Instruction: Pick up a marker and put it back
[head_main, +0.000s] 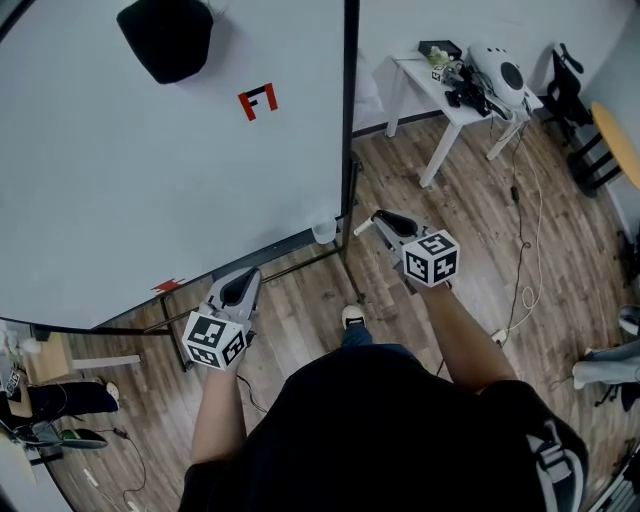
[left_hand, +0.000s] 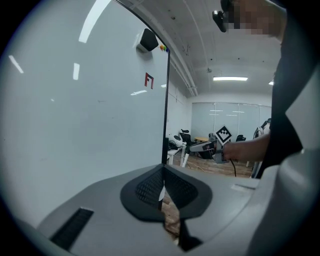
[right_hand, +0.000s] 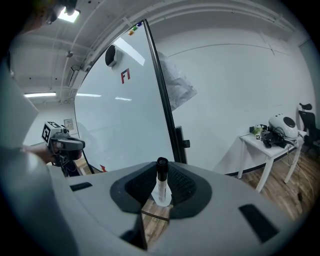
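Right gripper (right_hand: 160, 175) has its jaws spread a bit with nothing pinched, and the marker (right_hand: 161, 182) stands lined up in the gap just ahead, black cap up, parked in a clear cup (head_main: 323, 232) at the whiteboard's (head_main: 150, 150) bottom corner. Left gripper (left_hand: 164, 192) jaws are pressed together on nothing. Marker looks light, stiff and slick, so I'd squeeze across the white barrel just under the cap, since the cap might pull off.

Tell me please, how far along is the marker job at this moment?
Done: nothing that shows. The marker stands upright in its clear cup at the whiteboard's lower corner.
In hand: the right gripper points at the marker, fingers slightly apart, not touching it. The left gripper holds nothing.
To do: grasp the marker, lift it, put it back.
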